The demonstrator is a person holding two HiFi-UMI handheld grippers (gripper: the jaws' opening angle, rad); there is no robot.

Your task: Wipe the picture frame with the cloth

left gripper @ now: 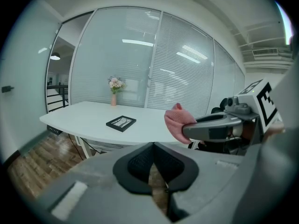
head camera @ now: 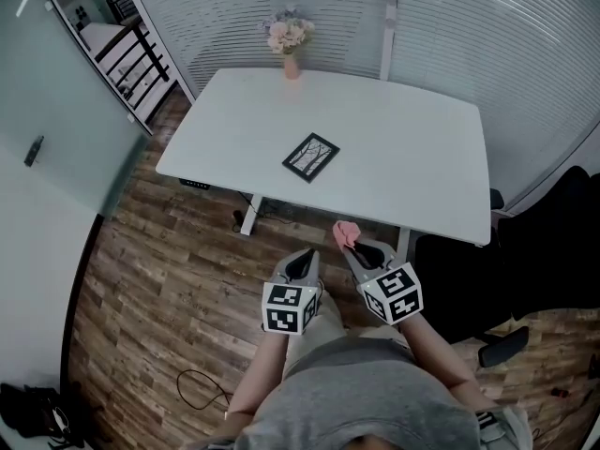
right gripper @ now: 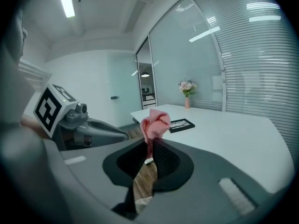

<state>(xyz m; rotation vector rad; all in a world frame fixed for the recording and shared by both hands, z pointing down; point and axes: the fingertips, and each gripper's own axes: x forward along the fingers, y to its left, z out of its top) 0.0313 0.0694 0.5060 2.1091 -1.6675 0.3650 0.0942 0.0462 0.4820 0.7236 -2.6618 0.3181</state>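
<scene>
Right gripper (head camera: 352,246) is clamping the pink cloth (head camera: 344,232) while left gripper (head camera: 304,257) is hovering clenched, empty, near the table (head camera: 422,157) bearing the picture frame (head camera: 311,157).

Left gripper (left gripper: 153,146): jaws together, nothing between them. Beyond, white table (left gripper: 79,118). Picture frame (left gripper: 121,122) lies flat, nearer the table's near edge than its far one. Vase of flowers (left gripper: 114,91) at the far edge. Right gripper (left gripper: 189,130) enters from the right, pink cloth (left gripper: 175,121) bunched at its tip, apparently pinched; seen side-on.
</scene>
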